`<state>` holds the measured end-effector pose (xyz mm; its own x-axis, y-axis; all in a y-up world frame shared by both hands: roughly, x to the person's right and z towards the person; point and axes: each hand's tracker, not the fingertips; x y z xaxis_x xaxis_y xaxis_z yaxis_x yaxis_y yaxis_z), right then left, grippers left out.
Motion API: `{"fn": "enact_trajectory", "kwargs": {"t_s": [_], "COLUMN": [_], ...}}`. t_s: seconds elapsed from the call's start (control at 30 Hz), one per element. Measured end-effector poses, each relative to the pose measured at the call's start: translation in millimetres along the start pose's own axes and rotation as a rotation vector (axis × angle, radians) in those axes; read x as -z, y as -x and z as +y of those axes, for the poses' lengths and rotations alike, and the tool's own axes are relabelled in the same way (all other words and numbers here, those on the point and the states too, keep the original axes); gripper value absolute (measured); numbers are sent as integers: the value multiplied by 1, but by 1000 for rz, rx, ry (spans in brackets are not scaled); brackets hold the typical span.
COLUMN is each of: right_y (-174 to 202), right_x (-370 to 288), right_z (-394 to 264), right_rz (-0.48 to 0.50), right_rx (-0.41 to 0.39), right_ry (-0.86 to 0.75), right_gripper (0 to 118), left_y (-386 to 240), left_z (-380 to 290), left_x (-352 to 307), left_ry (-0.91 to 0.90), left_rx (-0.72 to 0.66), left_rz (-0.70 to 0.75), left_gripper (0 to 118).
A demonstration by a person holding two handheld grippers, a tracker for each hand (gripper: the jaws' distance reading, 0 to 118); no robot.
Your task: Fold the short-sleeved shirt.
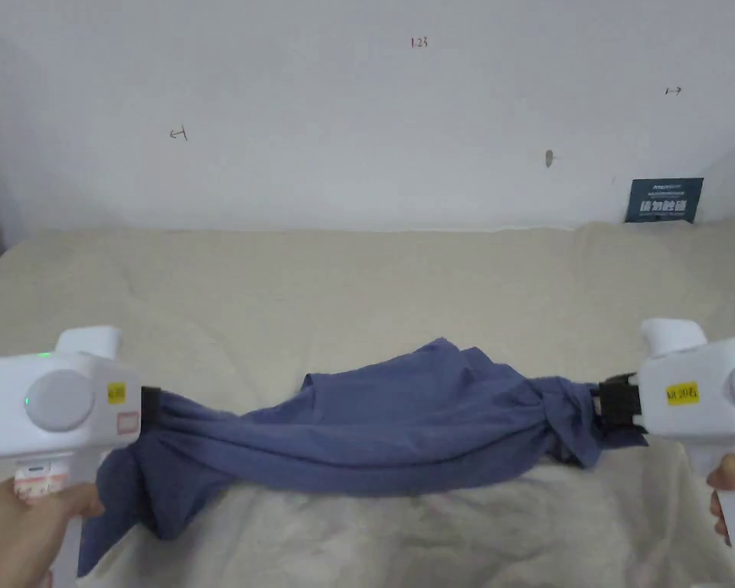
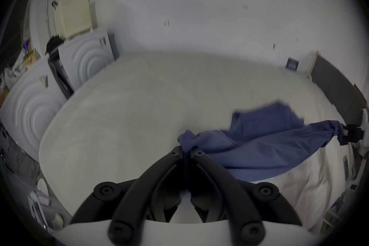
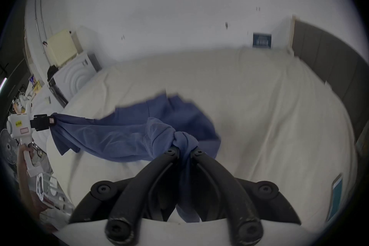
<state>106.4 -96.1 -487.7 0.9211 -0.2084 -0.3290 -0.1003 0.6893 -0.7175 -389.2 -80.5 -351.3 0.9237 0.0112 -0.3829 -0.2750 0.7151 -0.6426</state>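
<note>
Nearest to us are our two hands, each wrapped around a white handle at the bottom corners of the head view. We hold the left gripper (image 1: pixel 150 406) at the left edge and the right gripper (image 1: pixel 617 404) at the right edge, well apart, with the blue short-sleeved shirt (image 1: pixel 404 429) strung between them.

In the left gripper view, our left gripper (image 2: pixel 186 152) has its black jaws drawn together on a bunched fold of the shirt (image 2: pixel 259 152), cloth pinched between both tips. In the right gripper view, our right gripper (image 3: pixel 184 151) likewise has its jaws pressed close on a twisted knot of the shirt (image 3: pixel 123 136), with a strip of fabric trailing down between them.

We see the shirt hanging in a crumpled, sagging band above the bed (image 1: pixel 358 291), which is covered by a cream sheet. Its middle droops toward the sheet; whether it touches we cannot tell. One loose end dangles below the left gripper.

Behind the bed stands a white wall (image 1: pixel 358 115) with a small dark sign (image 1: pixel 664 200) near its right end. In the right gripper view the left gripper (image 3: pixel 43 122) shows far off at the left, with a hand (image 3: pixel 25 150) on its handle.
</note>
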Motion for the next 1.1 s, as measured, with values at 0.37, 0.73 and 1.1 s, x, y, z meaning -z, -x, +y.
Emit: {"fn": "enact_trajectory", "kwargs": {"t_s": [0.37,0.73,1.1], "right_y": [-24,-19,25], "right_x": [-22,-47,-145], "right_z": [-130,-145,-173], "right_rz": [-36,-103,-116], "right_rx": [52,-19,-92], "right_ry": [112,54,-261], "right_gripper": [8,89,60], "left_y": [23,39,30], "left_z": [-140,-169,-167], "left_x": [-32,-62,-129], "left_ry": [99,68,-52], "left_rx": [-72,-101,-138], "left_rz": [-14,-35,-164], "left_gripper": [5,116,74]}}
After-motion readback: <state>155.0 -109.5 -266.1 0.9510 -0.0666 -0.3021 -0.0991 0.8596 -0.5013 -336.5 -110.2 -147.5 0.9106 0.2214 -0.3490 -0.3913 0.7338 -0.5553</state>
